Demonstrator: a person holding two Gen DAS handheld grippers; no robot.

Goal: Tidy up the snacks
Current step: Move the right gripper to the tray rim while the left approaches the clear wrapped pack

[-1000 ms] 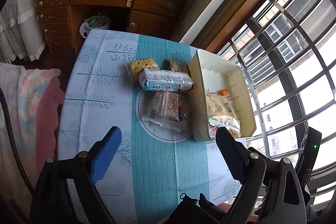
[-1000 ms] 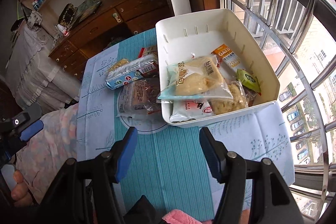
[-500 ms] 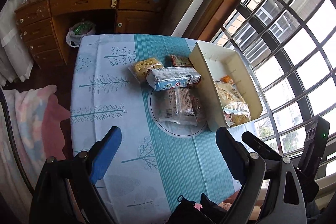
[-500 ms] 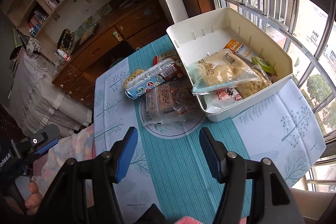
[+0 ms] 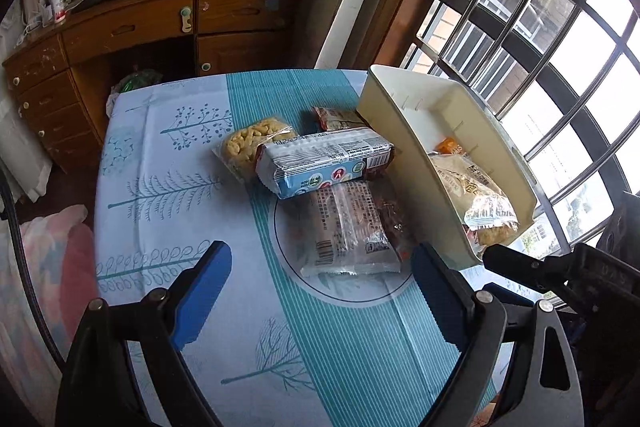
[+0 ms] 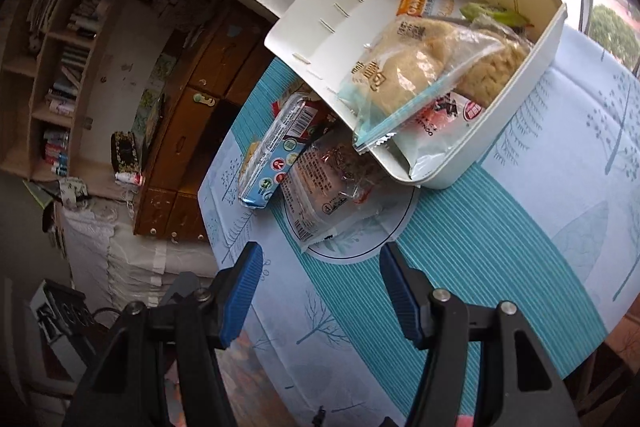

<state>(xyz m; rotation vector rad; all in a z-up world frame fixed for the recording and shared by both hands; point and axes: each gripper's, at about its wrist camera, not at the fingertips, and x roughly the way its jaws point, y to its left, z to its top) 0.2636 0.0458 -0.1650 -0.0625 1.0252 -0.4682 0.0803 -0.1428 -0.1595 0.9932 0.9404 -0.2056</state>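
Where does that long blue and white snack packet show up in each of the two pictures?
Left wrist view: the blue and white packet lies just above centre, left of the white bin.
Right wrist view: the same packet sits left of centre, tilted, below the bin's left corner.
Shared landmark: the clear-wrapped packet on the tablecloth's circle.

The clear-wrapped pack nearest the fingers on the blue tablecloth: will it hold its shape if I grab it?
Probably not rigidly. The clear plastic-wrapped snack pack looks soft and crinkly, so it would likely sag at the ends. Its glossy film may slip on the fingers. It lies flat on the blue patterned tablecloth, so rolling seems unlikely, but a push might slide it towards the white plastic bin.
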